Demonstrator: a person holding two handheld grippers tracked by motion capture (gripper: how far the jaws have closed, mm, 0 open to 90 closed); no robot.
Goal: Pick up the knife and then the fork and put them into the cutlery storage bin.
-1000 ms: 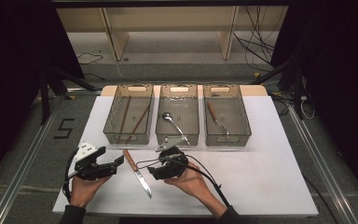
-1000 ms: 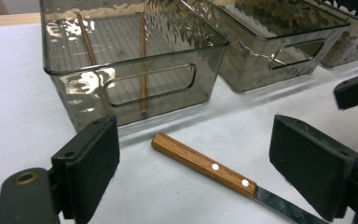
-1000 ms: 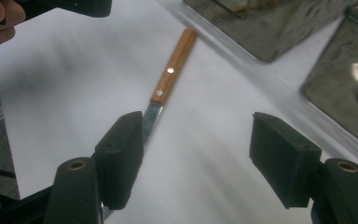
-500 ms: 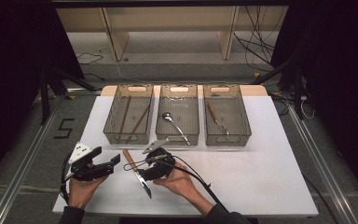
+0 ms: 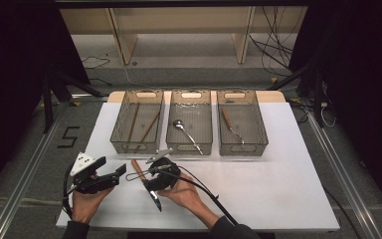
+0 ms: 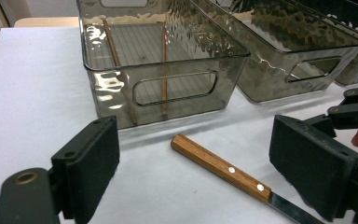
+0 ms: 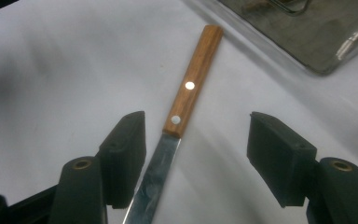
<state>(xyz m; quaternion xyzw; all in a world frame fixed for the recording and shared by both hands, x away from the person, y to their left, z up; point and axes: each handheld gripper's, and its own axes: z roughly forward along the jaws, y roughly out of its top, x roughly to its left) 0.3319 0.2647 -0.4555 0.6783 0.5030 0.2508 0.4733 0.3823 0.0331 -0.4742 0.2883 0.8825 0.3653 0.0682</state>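
Two tongs, both wide: right tongs (image 7: 196,154) have just been closing astride the knife (image 7: 186,100), flat on the desk (image 5: 278,179) at lower centre. Thin blade may slip the pads; left tongs (image 6: 193,172) idle.

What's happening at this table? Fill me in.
A person is going for the wooden-handled knife lying on the white table in front of three smoked bins. The right gripper is over it, jaws open on either side of the blade's base, not yet gripping, and they have just been closing slightly. The left gripper waits open beside it.
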